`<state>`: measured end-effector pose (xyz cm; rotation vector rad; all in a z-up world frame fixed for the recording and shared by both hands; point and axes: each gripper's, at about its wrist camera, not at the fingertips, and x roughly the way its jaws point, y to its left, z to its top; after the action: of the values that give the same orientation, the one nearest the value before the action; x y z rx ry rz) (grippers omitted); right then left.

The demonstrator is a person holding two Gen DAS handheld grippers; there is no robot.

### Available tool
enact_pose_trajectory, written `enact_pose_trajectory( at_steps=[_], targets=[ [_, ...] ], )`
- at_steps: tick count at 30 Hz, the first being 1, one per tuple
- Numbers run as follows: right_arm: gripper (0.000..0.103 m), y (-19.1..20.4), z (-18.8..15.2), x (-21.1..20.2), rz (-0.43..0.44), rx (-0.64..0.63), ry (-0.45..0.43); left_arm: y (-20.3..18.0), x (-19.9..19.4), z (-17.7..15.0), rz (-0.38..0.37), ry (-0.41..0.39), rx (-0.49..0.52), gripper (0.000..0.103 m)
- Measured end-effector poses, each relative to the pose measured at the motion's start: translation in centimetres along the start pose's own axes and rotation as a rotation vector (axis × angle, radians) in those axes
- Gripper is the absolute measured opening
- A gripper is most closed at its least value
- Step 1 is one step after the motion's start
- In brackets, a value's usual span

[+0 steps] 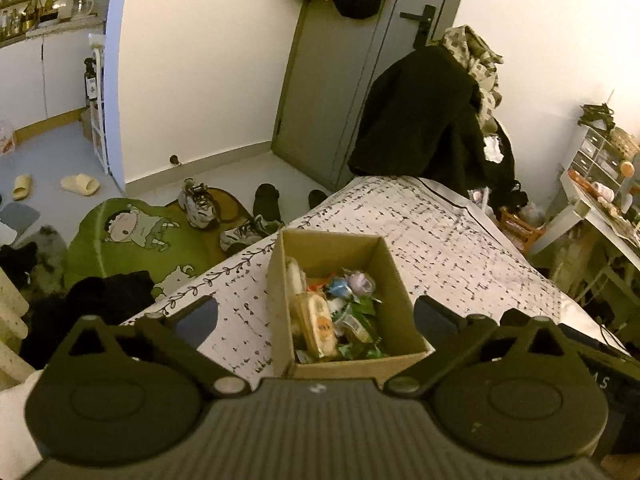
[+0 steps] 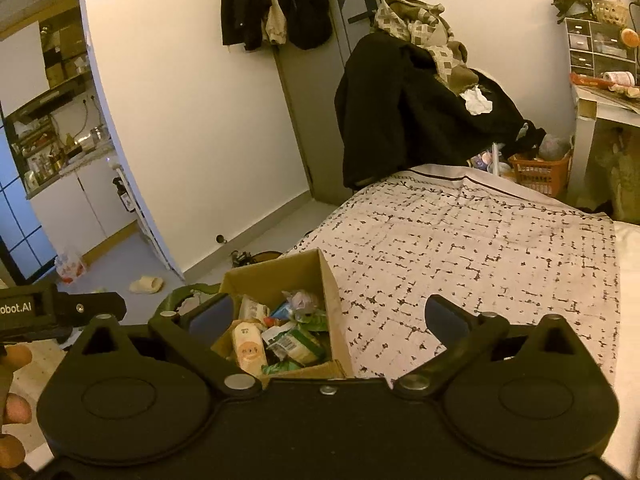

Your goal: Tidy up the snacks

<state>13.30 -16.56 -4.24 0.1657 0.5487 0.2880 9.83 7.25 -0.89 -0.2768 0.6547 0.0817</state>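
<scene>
On the bed, near its left edge, sat the cardboard box (image 1: pixel 400 300) that I used as my landmark for everything. It was open-topped and upright, resting on the patterned bedspread (image 1: pixel 460 240), and the snacks (image 1: pixel 340 316) were all packed inside it: a pale tan packet standing against the left wall, some green wrappers toward the near right corner, and a blue and a purplish one further back. I honestly couldn't read any labels, too blurry.

My left gripper (image 1: pixel 316 316) hung just short of the box's near side, fingers (image 1: pixel 200 316) spread as wide as they went, one either side of the box and not touching it. Nothing was in its grip.

My right gripper (image 2: pixel 328 318) sat a bit right of the box, so the box (image 2: pixel 328 280) showed up toward its left finger, with bare bedspread (image 2: pixel 480 248) in front of the other. Its fingers (image 2: pixel 446 318) were wide apart as well, also holding nothing. Left of the box in that view I could see the body of the left gripper (image 2: pixel 60 312) and part of the hand (image 2: pixel 14 392) holding it.

Beyond the box, at the far end of the bed, a heap of dark clothes (image 1: pixel 420 120) was piled up. On the floor left of the box were a green cartoon rug (image 1: pixel 136 240) and some sneakers (image 1: pixel 198 204).
</scene>
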Motion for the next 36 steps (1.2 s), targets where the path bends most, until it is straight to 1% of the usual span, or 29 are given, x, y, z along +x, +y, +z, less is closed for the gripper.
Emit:
enact_pose_trajectory(
  at_steps=[6,9,12,14,16,18,20,32,36],
  targets=[
    [0.103,-0.5,0.0,-2.1,0.028,-0.007,0.016,-0.7,-1.8,-0.8,0.003,-0.028,0.018,0.103],
    [0.103,-0.2,-0.2,-3.2,0.030,-0.042,0.016,-1.1,-2.6,-1.2,-0.013,-0.036,0.013,0.103],
    [0.103,0.1,-0.5,-4.1,0.044,-0.067,0.017,-1.8,-3.5,-1.6,-0.012,-0.050,0.039,0.103],
    [0.103,0.2,-0.9,-4.6,0.050,-0.074,0.018,-2.1,-4.0,-2.0,-0.023,-0.050,0.052,0.103],
    [0.103,0.2,-1.2,-5.1,0.046,-0.075,0.019,-2.2,-4.3,-2.5,-0.036,-0.045,0.058,0.103],
    [0.103,0.1,-1.5,-5.6,0.044,-0.080,0.019,-2.1,-4.7,-3.0,-0.032,-0.048,0.058,0.103],
    [0.103,0.3,-1.8,-6.2,0.026,-0.096,0.012,-2.0,-5.2,-3.5,-0.037,-0.053,0.065,0.103],
    [0.103,0.4,-3.2,-8.4,-0.025,-0.124,0.000,-1.9,-7.0,-5.6,-0.058,-0.070,0.138,0.103],
    [0.103,0.4,-3.7,-8.5,-0.016,-0.120,0.009,-1.9,-7.2,-5.9,-0.072,-0.063,0.149,0.103]
  ],
)
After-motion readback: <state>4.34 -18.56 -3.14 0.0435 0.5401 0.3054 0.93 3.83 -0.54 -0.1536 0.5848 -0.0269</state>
